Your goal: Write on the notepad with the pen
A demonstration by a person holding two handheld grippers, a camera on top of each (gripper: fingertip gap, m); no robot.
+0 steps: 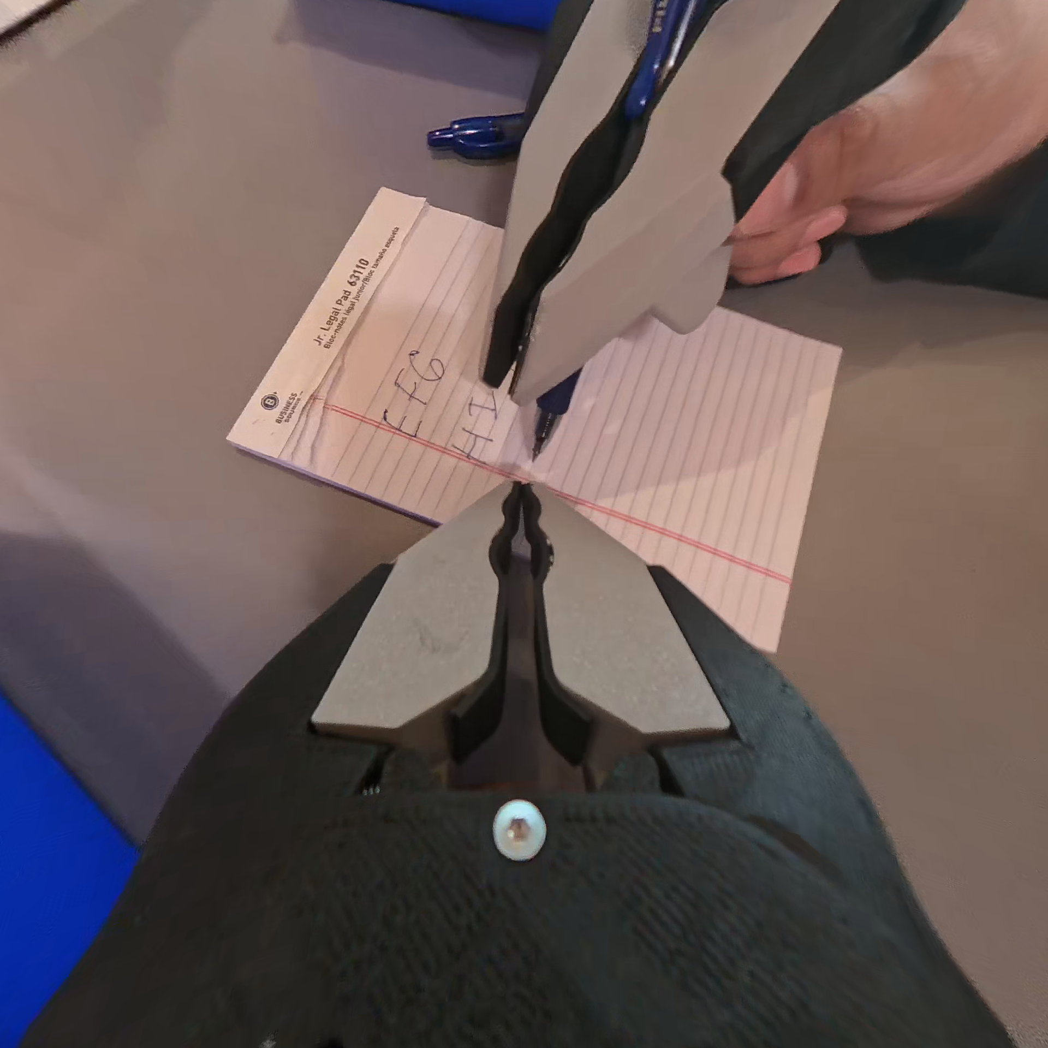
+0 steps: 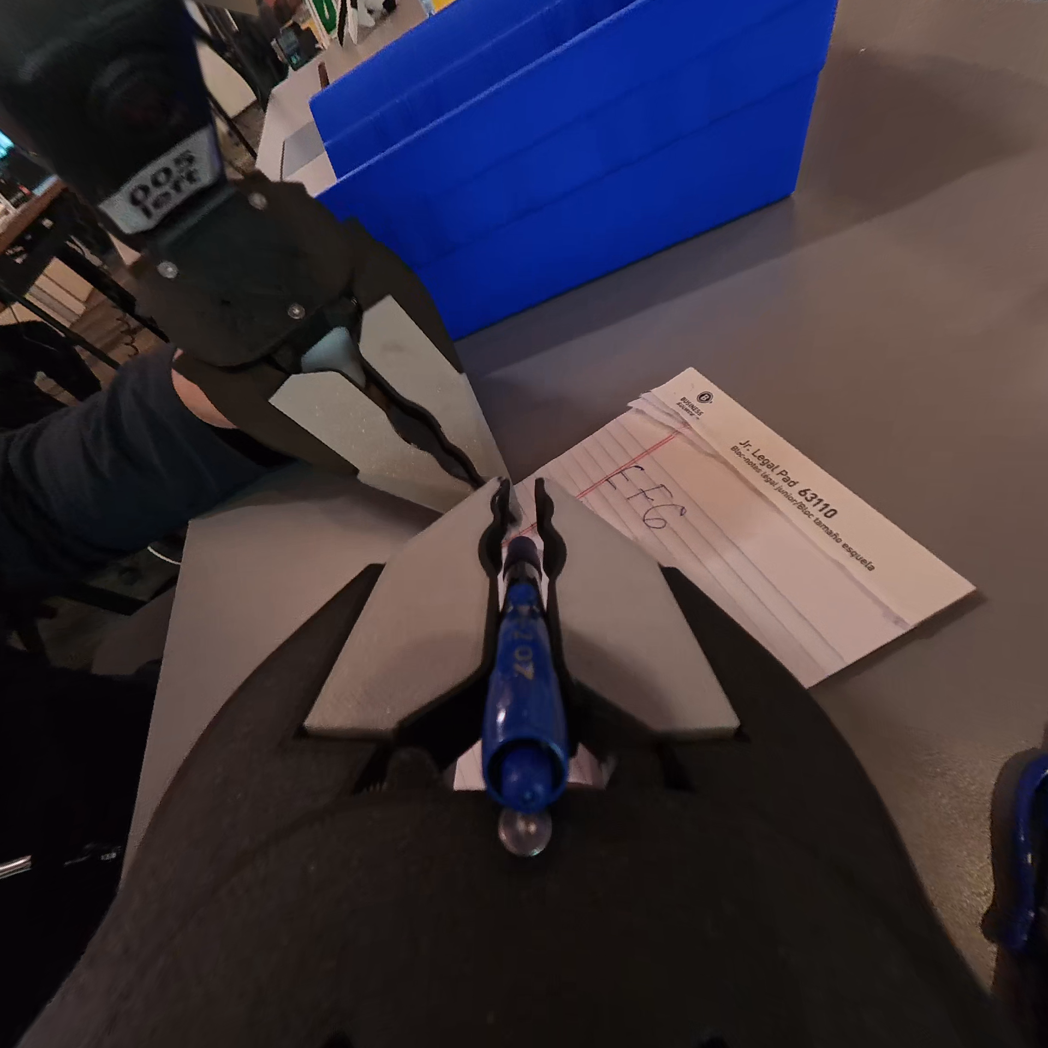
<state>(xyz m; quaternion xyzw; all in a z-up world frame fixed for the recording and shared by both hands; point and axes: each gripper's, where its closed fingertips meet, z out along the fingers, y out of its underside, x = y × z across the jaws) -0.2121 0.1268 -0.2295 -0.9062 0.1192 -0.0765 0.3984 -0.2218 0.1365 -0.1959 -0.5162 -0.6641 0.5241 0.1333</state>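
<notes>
Blue pen (image 2: pixel 524 669) sits clamped in my right fingers (image 2: pixel 520 492), tip on the lined notepad (image 1: pixel 680 453) mid-worktop (image 1: pixel 170 283), beside blue handwriting. My left fingers (image 1: pixel 522 492) press closed and empty on the page. A blue bin (image 2: pixel 567 170) stands behind; a pen cap (image 1: pixel 476 135) lies beyond the pad.

Grey table (image 1: pixel 170 238): notepad (image 1: pixel 709 431), blue bin (image 2: pixel 567 170), pen cap (image 1: pixel 476 135)

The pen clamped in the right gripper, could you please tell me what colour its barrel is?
The pen's barrel is glossy dark blue, clearest in the right wrist view.
</notes>
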